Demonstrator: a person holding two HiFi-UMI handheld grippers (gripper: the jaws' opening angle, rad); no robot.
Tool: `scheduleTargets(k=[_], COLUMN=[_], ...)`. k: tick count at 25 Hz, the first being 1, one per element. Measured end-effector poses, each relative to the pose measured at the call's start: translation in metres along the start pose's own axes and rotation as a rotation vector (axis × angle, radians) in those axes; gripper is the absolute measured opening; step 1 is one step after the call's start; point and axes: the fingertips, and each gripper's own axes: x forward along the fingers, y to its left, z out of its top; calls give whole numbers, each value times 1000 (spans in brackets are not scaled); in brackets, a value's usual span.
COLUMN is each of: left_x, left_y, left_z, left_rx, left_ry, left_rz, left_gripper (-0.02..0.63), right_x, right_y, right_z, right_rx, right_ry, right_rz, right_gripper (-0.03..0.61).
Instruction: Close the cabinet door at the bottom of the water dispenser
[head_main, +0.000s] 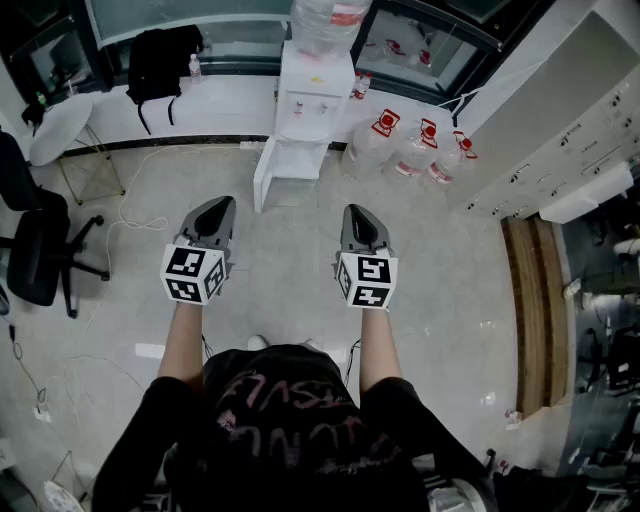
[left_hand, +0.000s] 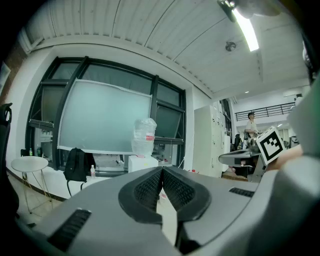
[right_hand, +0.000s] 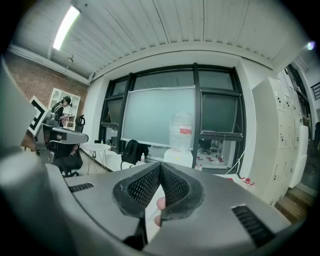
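The cabinet door (head_main: 264, 180) stands open at the foot of the water dispenser (head_main: 314, 90), by the far edge of the floor (head_main: 285, 262). It is likely light, rigid and free-swinging (push its flat face). Your left gripper (head_main: 214, 212) and right gripper (head_main: 359, 216) are both closed, empty. How it hinges and latches is too small to see.

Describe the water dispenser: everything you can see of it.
The water dispenser is a white, plastic-looking upright tower. It stands on the pale floor against the low white ledge under the windows. A clear bottle with a red label sits on top. Small taps show on its front. Its bottom cabinet door is swung open to the view's left.
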Motion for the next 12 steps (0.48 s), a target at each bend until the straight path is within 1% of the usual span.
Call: scheduleTargets(k=[12], left_x=[8], left_y=[20], left_z=[-7], left_rx=[5], left_ry=[15], left_rz=[-22], left_gripper=[14], right_x=[20], right_y=[9], right_z=[-1], right_rx=[3], right_ry=[4], right_rz=[-11], right_gripper=[12])
